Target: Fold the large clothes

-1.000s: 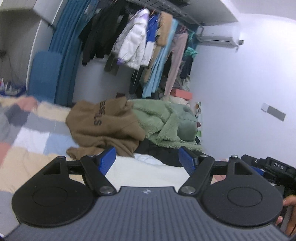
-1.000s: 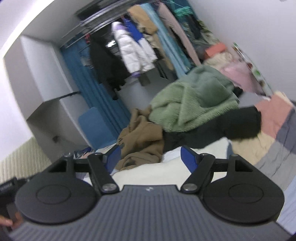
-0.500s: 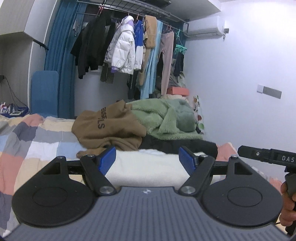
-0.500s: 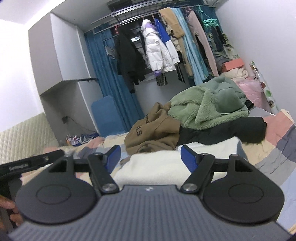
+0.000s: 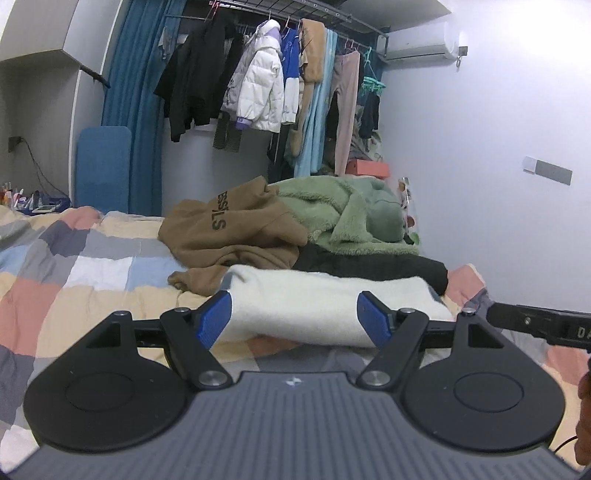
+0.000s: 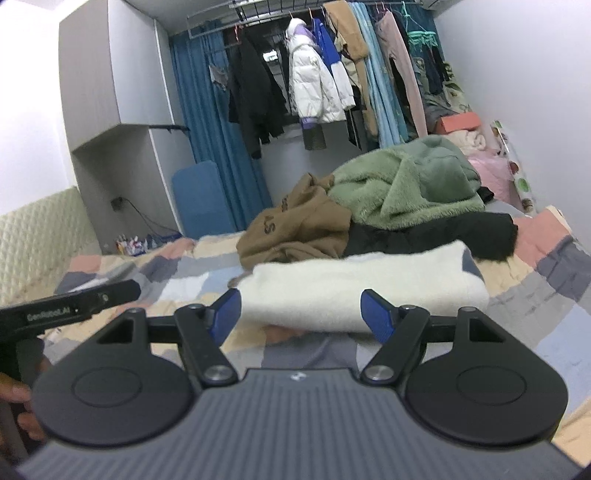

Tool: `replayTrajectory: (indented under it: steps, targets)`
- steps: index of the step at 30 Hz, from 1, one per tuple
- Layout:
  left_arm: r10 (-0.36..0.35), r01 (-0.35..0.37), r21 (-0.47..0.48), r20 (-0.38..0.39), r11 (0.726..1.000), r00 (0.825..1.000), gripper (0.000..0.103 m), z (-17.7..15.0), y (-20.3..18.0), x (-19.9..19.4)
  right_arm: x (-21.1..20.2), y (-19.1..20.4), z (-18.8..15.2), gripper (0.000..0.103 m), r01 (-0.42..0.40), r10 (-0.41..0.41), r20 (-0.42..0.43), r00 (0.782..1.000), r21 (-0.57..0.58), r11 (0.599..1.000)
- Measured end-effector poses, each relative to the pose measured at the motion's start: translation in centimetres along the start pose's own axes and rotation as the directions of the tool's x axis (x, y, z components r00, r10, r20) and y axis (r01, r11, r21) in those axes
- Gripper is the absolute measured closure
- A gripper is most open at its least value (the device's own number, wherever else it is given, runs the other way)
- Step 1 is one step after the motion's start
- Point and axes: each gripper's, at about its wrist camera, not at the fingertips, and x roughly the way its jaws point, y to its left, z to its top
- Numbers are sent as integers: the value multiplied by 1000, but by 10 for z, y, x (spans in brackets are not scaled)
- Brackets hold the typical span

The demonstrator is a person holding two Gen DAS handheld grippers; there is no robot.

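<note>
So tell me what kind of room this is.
Most likely a bedroom doubling as clothes storage. A bed with a patchwork quilt fills the foreground, jackets and trousers hang from an open clothes rail by the far wall, and a padded headboard shows in the right wrist view.

A patchwork-quilted bed (image 5: 92,266) carries a folded white garment (image 5: 325,299) (nearest), with brown (image 5: 229,229), black (image 5: 369,264) and green (image 5: 343,214) clothes heaped behind.

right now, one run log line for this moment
left gripper: open, empty | right gripper: open, empty | white folded garment: on bed, ahead of both
</note>
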Motion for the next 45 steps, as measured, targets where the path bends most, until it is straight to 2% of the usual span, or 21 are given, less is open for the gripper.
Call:
replayTrajectory:
  steps: [8,14,19,23,27,34,40,43,45]
  targets:
    - [-8,9,41,-15,999,1000,24,-5,-4,8,4,7,-16,29,45,-45,-36,998,-15,999]
    - [-10,11,36,-37,999,999,24,-9,-1,16,10,7,-19,29,69,-70,-49,996,-27,997]
    - [-7,8,29,-40,1000,999,17,-10,1,17,14,8,-18,29,76,-78,-57,995,-30,997]
    - [2,-1,27,-36,1000,999,6,-9,1,17,14,9,-19,29,84,-86,-59,994,-36,996]
    - [10,-9,35,-24,999,1000,2,-9,-1,15,15,6,-19,29,75,-75,-65,995,-15,997]
    - [38,-37,47,-22,998,999,0,-9,-5,15,18,2,-18,29,106,-107,-74,991,-23,994]
    - [51,-49,53,-22,997,998,0,-9,-7,15,17,1,-15,19,137,-139,-55,989,-43,990]
    - [60,-59,55,-23,997,998,0,-9,-7,15,17,2,-14,0,154,-157,-39,987,-60,986]
    - [63,-62,55,-25,997,998,0,-9,-7,15,18,2,-13,0,162,-165,-41,985,-65,985]
